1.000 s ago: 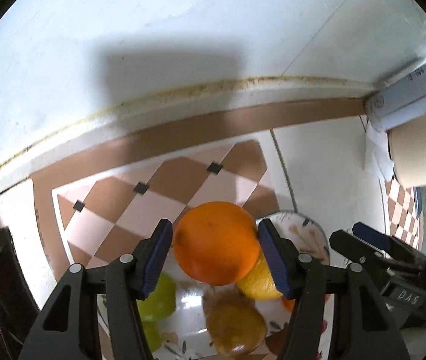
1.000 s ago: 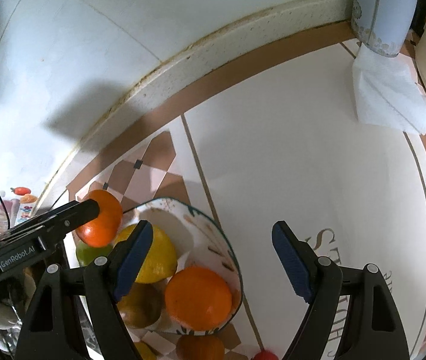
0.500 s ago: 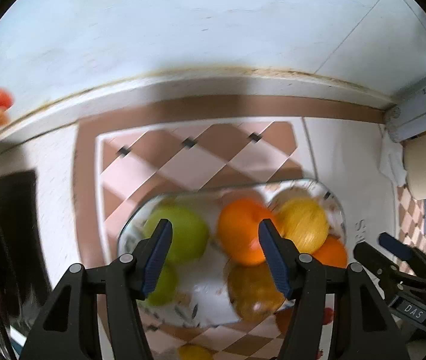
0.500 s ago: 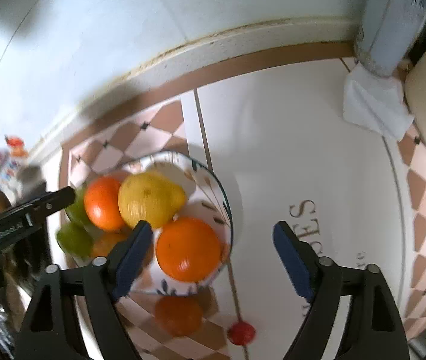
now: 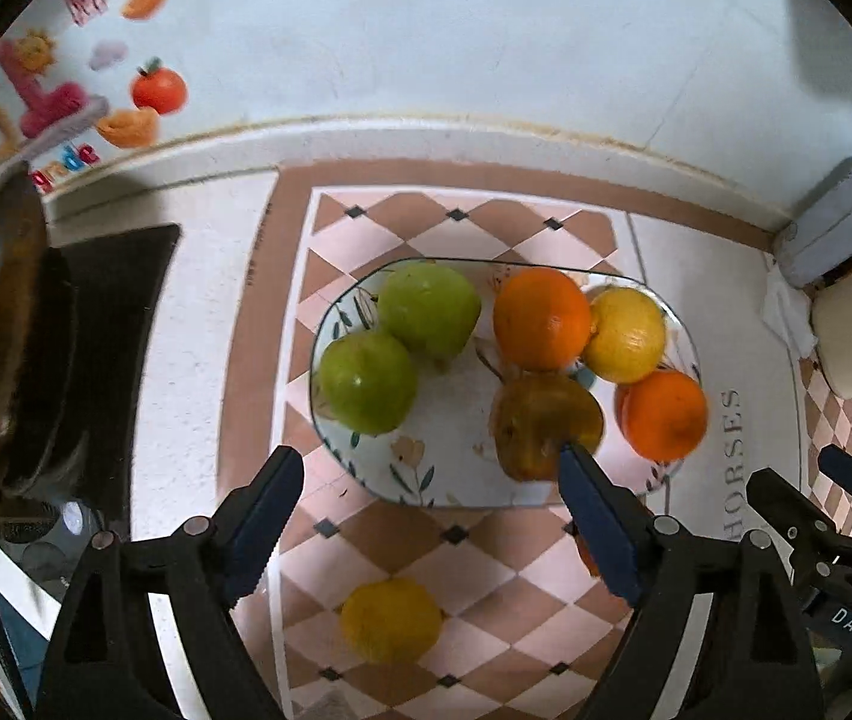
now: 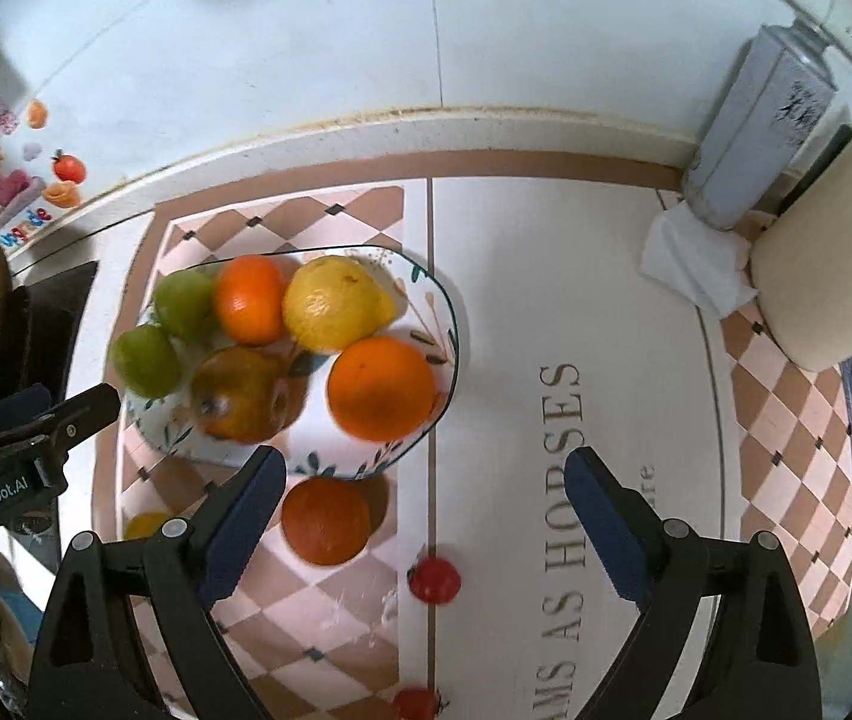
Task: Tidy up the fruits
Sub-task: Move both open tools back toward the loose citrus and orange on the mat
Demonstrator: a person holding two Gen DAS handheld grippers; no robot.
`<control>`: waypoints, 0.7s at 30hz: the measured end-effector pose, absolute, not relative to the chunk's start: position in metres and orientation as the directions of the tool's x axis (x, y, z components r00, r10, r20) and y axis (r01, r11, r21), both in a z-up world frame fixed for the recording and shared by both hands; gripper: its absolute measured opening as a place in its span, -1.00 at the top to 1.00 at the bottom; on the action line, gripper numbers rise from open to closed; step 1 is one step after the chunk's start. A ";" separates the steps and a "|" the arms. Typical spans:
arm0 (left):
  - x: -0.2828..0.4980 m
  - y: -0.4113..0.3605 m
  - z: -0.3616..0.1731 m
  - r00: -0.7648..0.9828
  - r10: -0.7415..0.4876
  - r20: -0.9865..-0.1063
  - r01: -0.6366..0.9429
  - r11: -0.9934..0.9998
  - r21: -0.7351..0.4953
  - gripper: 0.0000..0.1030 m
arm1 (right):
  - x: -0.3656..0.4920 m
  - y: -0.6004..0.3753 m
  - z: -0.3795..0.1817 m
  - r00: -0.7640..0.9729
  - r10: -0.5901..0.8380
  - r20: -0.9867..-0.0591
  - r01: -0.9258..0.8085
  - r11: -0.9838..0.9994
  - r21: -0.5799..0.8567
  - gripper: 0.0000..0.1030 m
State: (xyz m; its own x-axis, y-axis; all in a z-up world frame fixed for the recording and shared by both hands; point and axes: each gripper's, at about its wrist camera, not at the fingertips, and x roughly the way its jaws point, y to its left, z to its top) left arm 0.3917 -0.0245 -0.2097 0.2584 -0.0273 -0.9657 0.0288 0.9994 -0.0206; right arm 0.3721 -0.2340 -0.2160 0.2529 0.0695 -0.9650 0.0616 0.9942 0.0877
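A flowered bowl (image 5: 456, 480) (image 6: 426, 300) holds two green apples (image 5: 429, 307), two oranges (image 5: 541, 318), a lemon (image 5: 625, 335) and a brownish fruit (image 5: 546, 426). My left gripper (image 5: 432, 519) is open and empty, above the bowl's near rim. A yellow fruit (image 5: 391, 619) lies on the mat under it. My right gripper (image 6: 426, 510) is open and empty, near the bowl. A loose orange (image 6: 326, 519) and two small red fruits (image 6: 435, 580) lie on the mat between its fingers.
A dark pan on a stove (image 5: 18, 348) stands at the left. A tin (image 6: 756, 132), a beige roll (image 6: 828, 276) and a white tissue (image 6: 696, 264) stand at the back right. A tiled wall runs behind.
My left gripper let go of the orange, which now lies in the bowl. Both grippers have pulled back and up from the bowl.
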 end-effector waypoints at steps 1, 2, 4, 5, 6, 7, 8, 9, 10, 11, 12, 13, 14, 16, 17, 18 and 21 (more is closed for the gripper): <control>0.385 -0.025 -0.203 0.279 -0.016 -0.960 0.034 0.999 -0.007 -0.68 | 0.366 -0.233 -0.210 0.261 0.071 -0.963 0.064 0.994 0.091 -0.87; 0.378 -0.026 -0.194 0.301 -0.005 -0.953 0.040 0.999 0.007 -0.68 | 0.359 -0.232 -0.204 0.271 0.070 -0.960 0.067 0.994 0.091 -0.87; 0.365 -0.026 -0.179 0.340 -0.001 -0.940 0.049 0.999 0.016 -0.68 | 0.344 -0.229 -0.189 0.293 0.071 -0.954 0.066 0.993 0.094 -0.87; 0.361 -0.027 -0.174 0.352 -0.005 -0.936 0.053 0.998 0.015 -0.68 | 0.339 -0.227 -0.183 0.305 0.068 -0.950 0.063 0.994 0.091 -0.87; 0.354 -0.027 -0.166 0.368 -0.008 -0.930 0.058 0.998 0.014 -0.68 | 0.332 -0.226 -0.174 0.322 0.060 -0.945 0.059 0.995 0.083 -0.87; 0.349 -0.027 -0.161 0.378 -0.012 -0.926 0.060 0.998 0.012 -0.68 | 0.326 -0.223 -0.168 0.332 0.057 -0.941 0.056 0.995 0.080 -0.87; 0.344 -0.027 -0.156 0.387 -0.014 -0.922 0.061 0.998 0.010 -0.68 | 0.320 -0.222 -0.161 0.346 0.055 -0.937 0.054 0.995 0.078 -0.87; 0.338 -0.027 -0.150 0.397 -0.019 -0.918 0.062 0.998 0.006 -0.68 | 0.315 -0.221 -0.153 0.360 0.054 -0.931 0.053 0.996 0.078 -0.87; 0.332 -0.026 -0.143 0.407 -0.026 -0.913 0.061 0.998 -0.001 -0.68 | 0.308 -0.220 -0.144 0.381 0.053 -0.923 0.053 0.995 0.079 -0.87; 0.326 -0.025 -0.137 0.416 -0.033 -0.909 0.063 0.998 -0.007 -0.68 | 0.302 -0.219 -0.136 0.395 0.052 -0.917 0.052 0.996 0.079 -0.87; 0.320 -0.026 -0.131 0.426 -0.038 -0.904 0.066 0.998 -0.010 -0.68 | 0.297 -0.218 -0.128 0.411 0.051 -0.910 0.050 0.996 0.078 -0.87; 0.312 -0.026 -0.124 0.439 -0.038 -0.897 0.068 0.998 -0.009 -0.68 | 0.290 -0.216 -0.119 0.428 0.047 -0.902 0.048 0.996 0.074 -0.87; 0.306 -0.026 -0.118 0.452 -0.038 -0.891 0.069 0.998 -0.008 -0.68 | 0.285 -0.215 -0.113 0.440 0.045 -0.897 0.046 0.996 0.073 -0.87; 0.293 -0.025 -0.106 0.474 -0.045 -0.880 0.072 0.997 -0.013 -0.68 | 0.273 -0.213 -0.099 0.463 0.047 -0.885 0.040 0.996 0.074 -0.87; 0.288 -0.025 -0.101 0.482 -0.050 -0.875 0.073 0.997 -0.017 -0.68 | 0.267 -0.211 -0.092 0.473 0.051 -0.880 0.036 0.996 0.076 -0.87; 0.281 -0.024 -0.095 0.493 -0.057 -0.868 0.076 0.997 -0.022 -0.68 | 0.260 -0.210 -0.086 0.482 0.053 -0.874 0.033 0.996 0.078 -0.87; 0.267 -0.025 -0.082 0.525 -0.056 -0.849 0.081 0.997 -0.015 -0.68 | 0.243 -0.206 -0.072 0.505 0.053 -0.861 0.031 0.996 0.080 -0.87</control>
